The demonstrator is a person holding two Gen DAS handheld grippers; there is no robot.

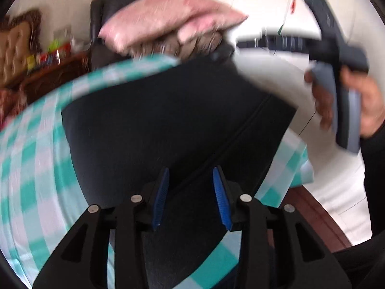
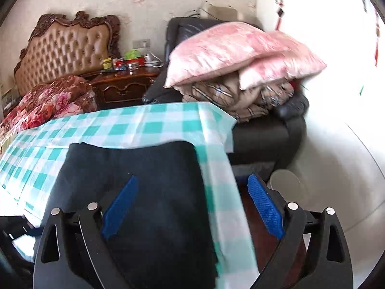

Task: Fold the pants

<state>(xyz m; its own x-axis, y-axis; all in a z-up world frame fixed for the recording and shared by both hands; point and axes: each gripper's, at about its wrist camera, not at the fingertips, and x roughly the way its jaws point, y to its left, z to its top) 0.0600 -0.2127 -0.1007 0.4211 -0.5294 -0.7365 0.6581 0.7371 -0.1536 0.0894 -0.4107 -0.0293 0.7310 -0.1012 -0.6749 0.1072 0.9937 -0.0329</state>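
The dark navy pants lie folded flat on a table with a teal-and-white checked cloth; they also show in the right wrist view. My left gripper hovers over the near part of the pants with its blue pads apart and nothing between them. My right gripper is wide open over the right edge of the pants and the cloth, empty. The right gripper's body, held by a hand, shows in the left wrist view, raised to the right of the pants. The left wrist view is blurred.
A dark armchair piled with pink pillows and a folded blanket stands beyond the table. A wooden nightstand with small items, a tufted headboard and a floral quilt are at the back left. White floor lies to the right.
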